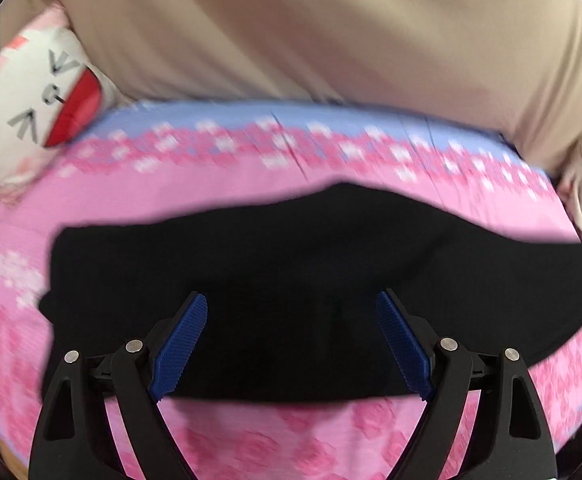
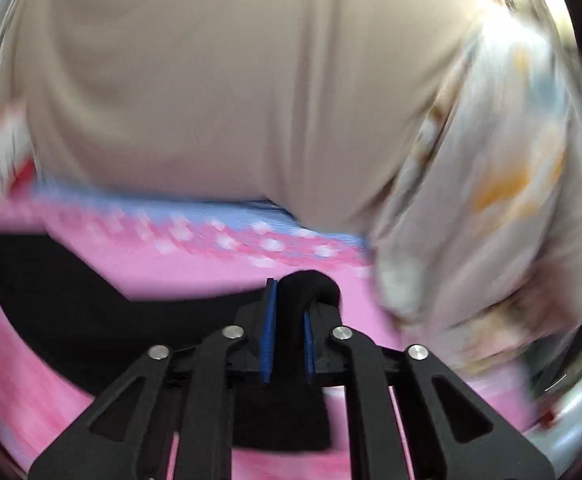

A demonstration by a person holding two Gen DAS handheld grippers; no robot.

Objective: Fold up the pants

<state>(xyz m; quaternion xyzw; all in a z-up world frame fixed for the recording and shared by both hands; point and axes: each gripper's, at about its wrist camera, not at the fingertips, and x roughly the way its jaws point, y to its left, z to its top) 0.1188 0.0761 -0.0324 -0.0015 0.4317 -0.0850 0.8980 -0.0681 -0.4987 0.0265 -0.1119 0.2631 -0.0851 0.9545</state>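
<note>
One pair of black pants (image 1: 291,280) lay across a pink bedsheet (image 1: 251,432), spread as a wide dark band with a wavy far edge. Two grippers were in view, one per camera. The left gripper (image 1: 291,344) hung over the near edge of the pants with its two blue ribbed pads (image 1: 179,348) spread wide apart, nothing between them. The right gripper (image 2: 289,340) had its two pads pressed together on a bunched fold of the pants (image 2: 311,288), and the cloth humped up in a rounded lump just past the fingertips.

The sheet was patterned in pink blocky squares, with a row of white blotches and a pale blue strip (image 1: 331,116) along its far edge. One white cushion (image 1: 31,96) with a printed cat face and a red mouth sat at the far left. Behind the bed rose a large beige cloth (image 1: 311,28), smooth with soft creases. On the right hung one pale printed fabric (image 2: 491,184) with orange marks, blurred
</note>
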